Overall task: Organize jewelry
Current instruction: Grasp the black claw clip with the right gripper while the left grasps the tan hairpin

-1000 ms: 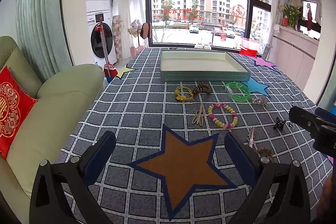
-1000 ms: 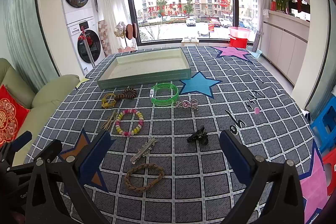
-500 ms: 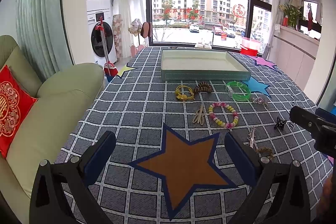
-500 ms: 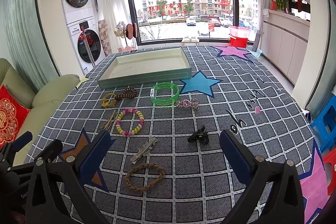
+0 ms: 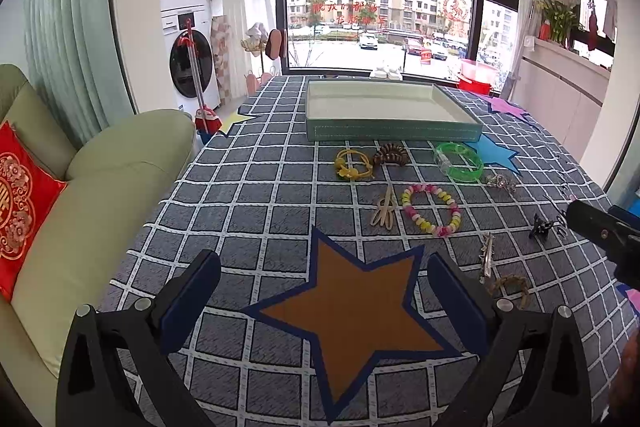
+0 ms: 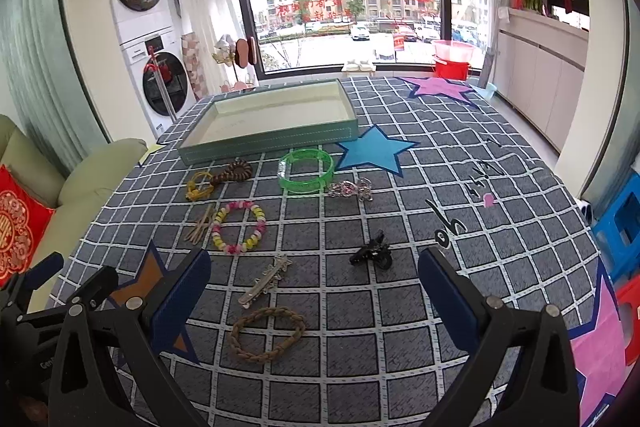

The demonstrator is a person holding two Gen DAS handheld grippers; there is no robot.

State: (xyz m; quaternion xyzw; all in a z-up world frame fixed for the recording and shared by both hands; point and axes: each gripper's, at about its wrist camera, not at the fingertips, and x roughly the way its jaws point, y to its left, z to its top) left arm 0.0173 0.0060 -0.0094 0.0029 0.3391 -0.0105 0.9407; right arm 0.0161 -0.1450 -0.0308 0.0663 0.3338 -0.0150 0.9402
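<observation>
An empty green tray (image 6: 276, 141) (image 5: 394, 135) stands at the far side of the checked tablecloth. In front of it lie a green bangle (image 6: 306, 171), a beaded bracelet (image 6: 239, 231), a yellow hair tie (image 6: 199, 185), a brown coil tie (image 6: 236, 171), a sparkly clip (image 6: 350, 189), a black claw clip (image 6: 371, 251), a silver barrette (image 6: 266, 279) and a braided brown bracelet (image 6: 267, 335). My right gripper (image 6: 316, 291) is open above the near jewelry. My left gripper (image 5: 322, 291) is open over an orange star patch, holding nothing.
A green sofa (image 5: 92, 187) with a red cushion (image 5: 20, 203) borders the table's left edge. Blue and red stools (image 6: 620, 227) stand off the right edge. A tan stick clip (image 5: 384, 211) lies beside the beaded bracelet. A washer stack and window are behind.
</observation>
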